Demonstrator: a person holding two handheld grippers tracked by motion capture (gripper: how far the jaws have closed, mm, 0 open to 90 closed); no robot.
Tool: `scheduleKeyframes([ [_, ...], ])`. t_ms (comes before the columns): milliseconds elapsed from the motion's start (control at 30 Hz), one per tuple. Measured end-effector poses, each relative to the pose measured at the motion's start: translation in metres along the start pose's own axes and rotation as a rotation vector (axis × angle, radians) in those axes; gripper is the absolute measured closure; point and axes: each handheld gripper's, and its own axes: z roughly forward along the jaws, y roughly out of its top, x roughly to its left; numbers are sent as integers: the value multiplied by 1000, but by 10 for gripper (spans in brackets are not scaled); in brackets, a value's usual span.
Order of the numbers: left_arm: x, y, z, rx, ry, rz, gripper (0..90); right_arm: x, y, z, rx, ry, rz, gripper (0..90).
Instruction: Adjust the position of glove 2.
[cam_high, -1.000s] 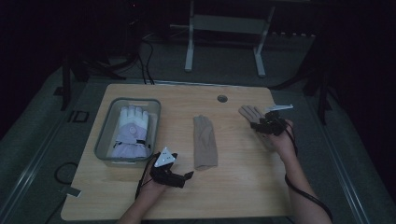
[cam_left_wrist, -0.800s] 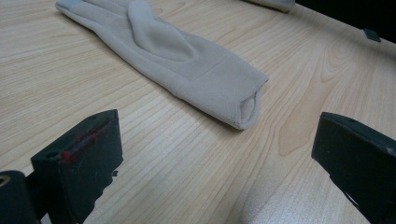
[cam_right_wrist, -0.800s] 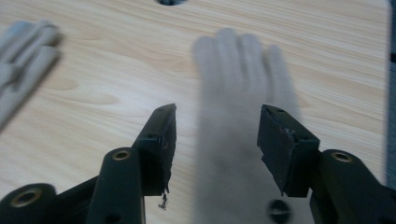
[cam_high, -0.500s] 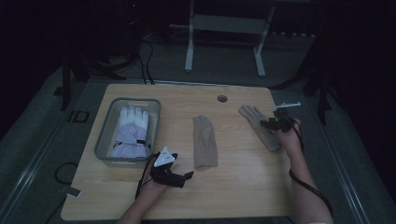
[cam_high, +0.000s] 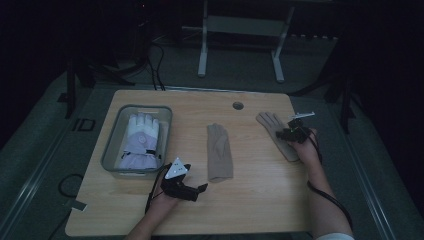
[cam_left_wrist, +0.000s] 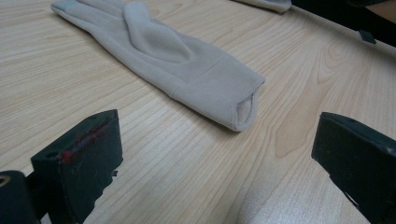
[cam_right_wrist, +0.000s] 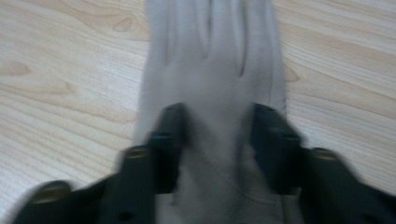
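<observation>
The right gripper (cam_right_wrist: 217, 135) sits over the right glove (cam_right_wrist: 212, 60) on the desk (cam_right_wrist: 56, 70), its fingers (cam_right_wrist: 166, 140) straddling the palm and just closing, pinching the cloth. The glove's long axis runs straight away from them. The left gripper (cam_high: 182, 187) rests wide open and empty, just short of the middle glove's (cam_left_wrist: 187, 65) cuff.

Right hand-held gripper (cam_right_wrist: 217, 135) lower, jaws just closing around the beige glove (cam_right_wrist: 212, 60).

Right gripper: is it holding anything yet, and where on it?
The right gripper has been closing on the beige glove at the palm, fabric bunched between its jaws. A firm hold cannot be told.
</observation>
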Motion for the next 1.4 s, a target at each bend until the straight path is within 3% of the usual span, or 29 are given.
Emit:
scheduleKeyframes([
  [100,-1,0,0,1,3,5,21,2,0,-2,10,-12,10,762],
  [167,-1,0,0,1,4,8,21,3,0,-2,6,-18,26,784],
  [200,-2,0,1,3,4,8,21,4,-3,-4,-11,-10,95,809],
  [300,-1,0,1,3,5,7,21,6,-7,-7,-29,-25,107,815],
  [333,-1,0,1,1,5,6,21,9,-10,-12,-51,-19,158,817],
  [567,-2,1,2,5,-1,17,21,28,-25,-27,-67,-62,235,817],
  [633,-4,1,2,4,5,27,21,40,-28,-41,-100,-67,283,817],
  [733,-5,0,2,3,9,31,21,48,-28,-53,-125,-84,310,815],
  [833,-5,0,2,4,11,36,21,66,-31,-73,-164,-119,331,812],
  [967,-5,0,2,4,8,36,21,77,-41,-74,-137,-122,362,812],
  [1167,-6,0,2,3,8,40,21,77,-52,-58,-95,-125,413,806],
  [1233,-5,0,2,5,7,41,20,77,-56,-49,-70,-124,408,793],
  [1400,-6,0,2,4,8,44,21,75,-58,-46,-75,-111,410,761],
])
